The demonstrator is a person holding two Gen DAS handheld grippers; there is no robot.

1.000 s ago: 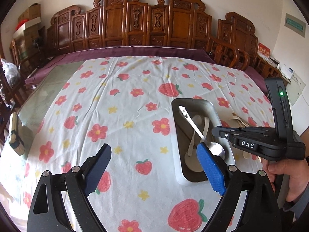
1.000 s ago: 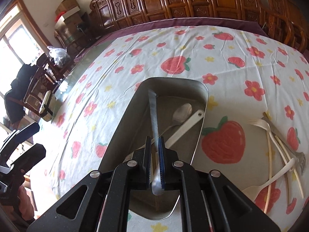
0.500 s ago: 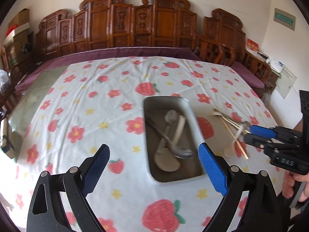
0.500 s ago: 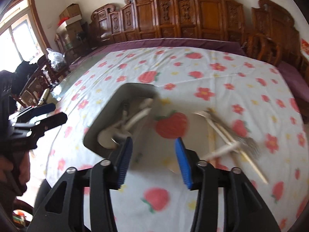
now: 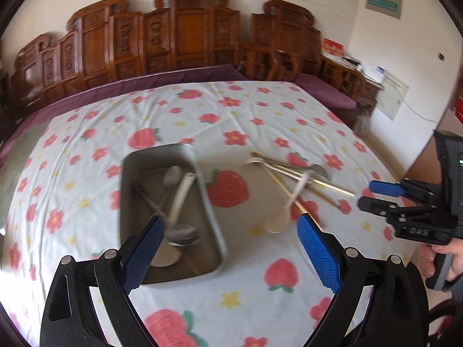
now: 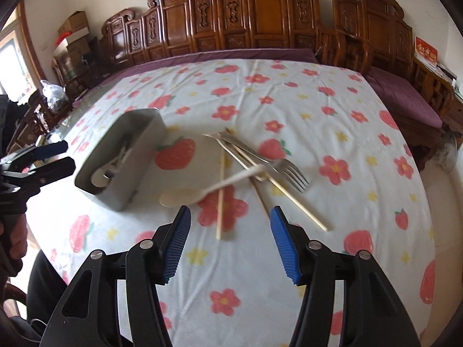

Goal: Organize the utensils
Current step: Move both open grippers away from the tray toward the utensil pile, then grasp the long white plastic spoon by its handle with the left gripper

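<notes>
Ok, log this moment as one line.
right tongs: just opened, empty, above loose cutlery | left tongs: open, empty | metal tray: spoons inside | cloth: metal fork, pale spoon, chopsticks

matt metal tray (image 5: 127, 179) and mixed utensils on printed cloth (image 6: 289, 101)

left of the right gripper (image 6: 230, 225), whose blue pads (image 6: 285, 243) are ribbed: dull grey tray; ahead, a shiny steel fork (image 6: 289, 170), pale wooden chopsticks (image 6: 221, 196), smooth cream spoon (image 6: 185, 196).

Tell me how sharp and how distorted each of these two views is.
Left wrist view: motion blur smears the metal tray and the cloth, while the left hand-held gripper stays crisp; fisheye bends the wooden chairs. Right wrist view: milder blur on the fork and the tray; daylight washes out the left edge.
</notes>
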